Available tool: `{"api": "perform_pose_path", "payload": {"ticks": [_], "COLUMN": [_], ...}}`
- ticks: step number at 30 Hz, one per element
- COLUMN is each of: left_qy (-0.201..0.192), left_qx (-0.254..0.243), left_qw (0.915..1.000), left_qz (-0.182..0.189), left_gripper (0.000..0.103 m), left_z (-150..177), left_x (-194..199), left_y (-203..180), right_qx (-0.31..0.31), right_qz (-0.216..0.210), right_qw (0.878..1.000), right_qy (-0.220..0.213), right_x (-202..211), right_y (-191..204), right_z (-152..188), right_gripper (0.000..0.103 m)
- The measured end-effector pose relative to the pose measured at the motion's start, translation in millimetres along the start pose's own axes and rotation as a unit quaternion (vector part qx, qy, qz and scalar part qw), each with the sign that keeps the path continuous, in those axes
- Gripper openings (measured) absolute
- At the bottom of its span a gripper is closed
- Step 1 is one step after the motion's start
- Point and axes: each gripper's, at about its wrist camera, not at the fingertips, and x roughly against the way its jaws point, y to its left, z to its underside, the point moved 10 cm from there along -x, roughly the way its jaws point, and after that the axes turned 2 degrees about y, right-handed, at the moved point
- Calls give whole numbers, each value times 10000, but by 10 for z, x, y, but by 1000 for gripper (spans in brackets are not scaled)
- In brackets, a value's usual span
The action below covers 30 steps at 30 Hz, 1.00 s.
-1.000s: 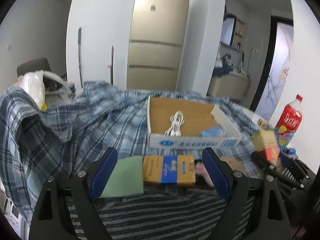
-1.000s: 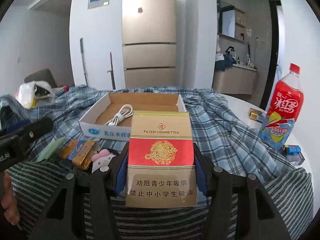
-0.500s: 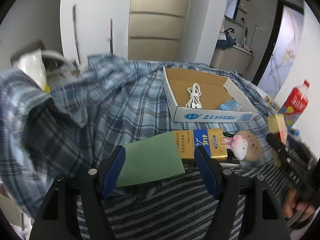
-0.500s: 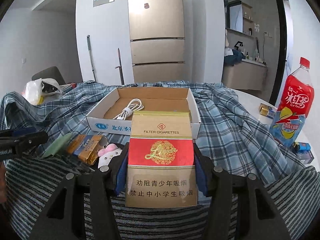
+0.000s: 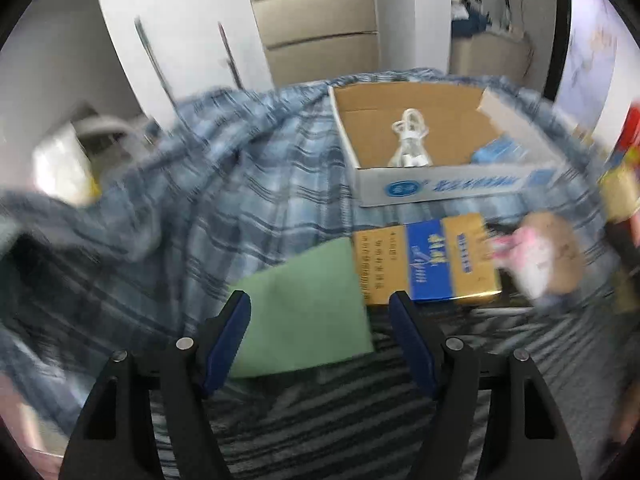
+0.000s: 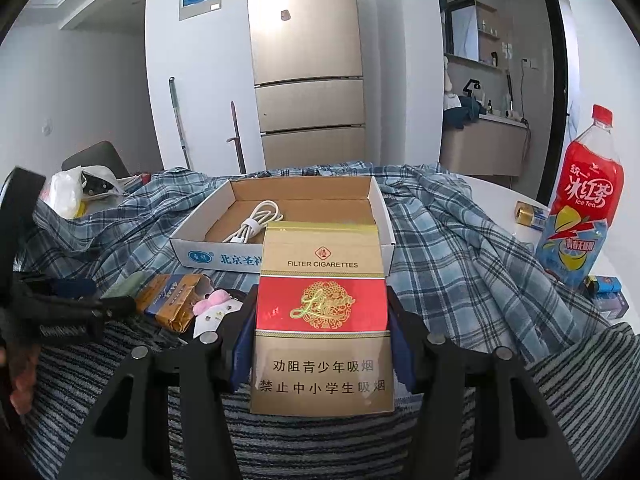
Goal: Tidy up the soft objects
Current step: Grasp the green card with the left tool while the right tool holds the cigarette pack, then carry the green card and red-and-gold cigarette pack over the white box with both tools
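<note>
A shallow cardboard box sits open in the middle of the bench, on top of a blue checked cloth. Inside the box lies a coiled white cable near the left wall. In the left wrist view a small blue packet rests in the box's right corner.

The right gripper has its fingers squeezed on a red and gold cigarette carton. The carton stands upright between the fingers, in front of the box.

The left gripper points down at the near part of the bench, where a dark striped cloth lies. Its fingers stand apart and hold nothing. They closed in a little during the last second and now stand steady. A flat green cloth lies between them, and they do not press on it. This view is blurry.

Just to the right of the green cloth lies a gold and blue carton, between the box and the near edge. Next to that sits a small pink and white soft toy.

A red iced tea bottle stands at the right edge of the bench, off the cloth. A white plastic bag lies at the far left corner.
</note>
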Motion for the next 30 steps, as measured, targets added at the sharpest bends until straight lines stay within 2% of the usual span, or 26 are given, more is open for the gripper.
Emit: {"api": "perform_pose_path", "payload": {"ticks": [2,4,5,6,8,10,14,17,20,22,23,24,27,30], "left_qy": [-168,-161,-161,-124,-13,-100,-582,-933,-1115,-1013,-941,-909,-822,-728], "left_qx": [-352,-462,-498,-533,-557,-539,-443,-251,-100,71,200,270,345,382], "left_qw": [9970,9960,9961,9961,9968,9968,9960,9953,9932,9900,9858,9830,9790,9810], "left_qz": [-670,-754,-714,-689,-571,-580,-520,-118,330,978,1375,1575,1833,1759], "left_gripper": [74,72,60,43,18,17,11,11,11,11,11,11,11,11], "left_z": [-10,3,4,11,36,29,-85,-218,-309,-323,-323,-325,-305,-261], "left_x": [9,5,8,0,-25,10,320,696,986,1115,1169,1182,1177,1067], "left_y": [25,9,-3,-11,-18,-23,-10,-6,-46,-106,-139,-140,-198,-223], "right_qx": [-7,21,45,81,149,145,-100,-125,-97,-142,-154,-153,-146,-141], "right_qz": [6,30,36,45,68,80,150,155,157,154,157,157,159,158], "right_qw": [10000,10000,10000,9999,9998,9999,9992,9995,9994,9994,9993,9993,9993,9993], "right_qy": [3,-6,-32,-68,-96,1,348,262,282,285,291,297,311,310], "right_x": [1,6,16,28,40,-2,-144,-106,-112,-110,-111,-116,-123,-120], "right_y": [-6,1,10,23,41,35,-79,-87,-75,-90,-93,-92,-91,-88], "right_z": [1,-4,-7,-12,-17,-1,68,60,66,66,66,66,69,69], "right_gripper": [55,55,55,55,55,55,55,55,55,55,55,55,55,55]}}
